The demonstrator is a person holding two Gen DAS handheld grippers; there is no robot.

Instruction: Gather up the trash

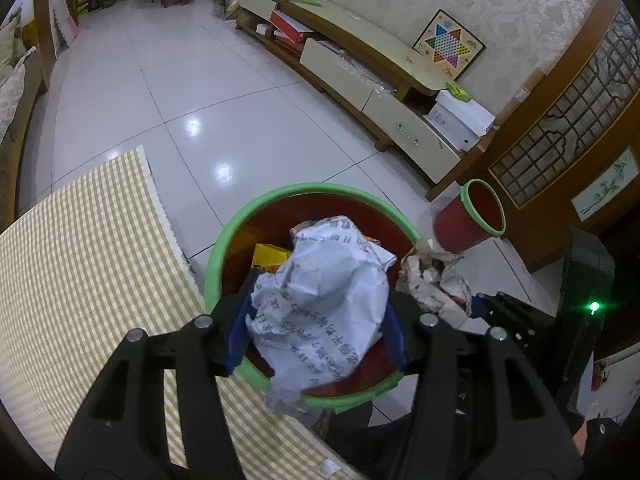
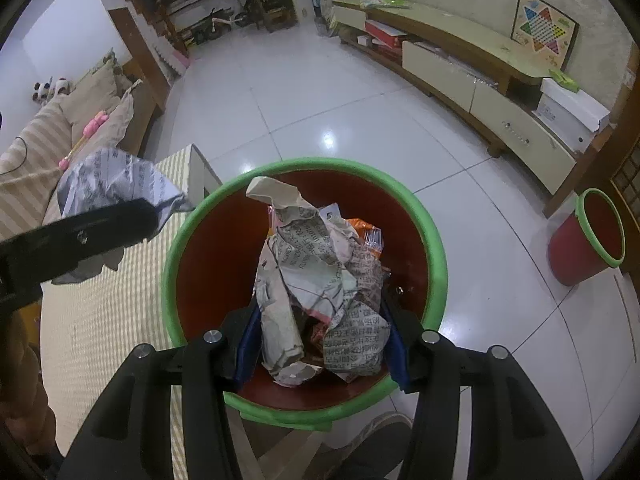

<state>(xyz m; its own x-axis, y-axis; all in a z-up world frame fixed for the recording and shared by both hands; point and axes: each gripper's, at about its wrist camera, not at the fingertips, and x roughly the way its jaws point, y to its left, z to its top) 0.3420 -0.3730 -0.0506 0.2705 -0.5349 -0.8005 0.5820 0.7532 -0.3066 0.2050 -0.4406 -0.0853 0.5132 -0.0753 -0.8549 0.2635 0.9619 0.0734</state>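
A red bin with a green rim [image 1: 304, 190] stands on the floor against the table edge. My left gripper [image 1: 320, 292] hovers over it, its blue pads shut on a crumpled sheet of white printed paper [image 1: 328, 280]. Beside it on the right, my right gripper [image 2: 320, 304] is shut on a crumpled newspaper wad [image 2: 316, 272] held above the same bin [image 2: 304, 164]. The newspaper wad [image 1: 436, 284] also shows in the left wrist view. The white printed paper [image 2: 112, 184] shows at left in the right wrist view, behind one black finger of the left gripper [image 2: 100, 224]. A yellow packet [image 1: 270, 256] and an orange wrapper [image 2: 366, 232] lie inside the bin.
A table with a yellow checked cloth [image 1: 80, 260] lies left of the bin, with a small white scrap [image 1: 329, 469] near its edge. A smaller red bin [image 1: 468, 224] stands to the right by a wooden screen. A long low cabinet [image 1: 360, 52] lines the far wall. A person's shoe [image 2: 384, 424] is below the bin.
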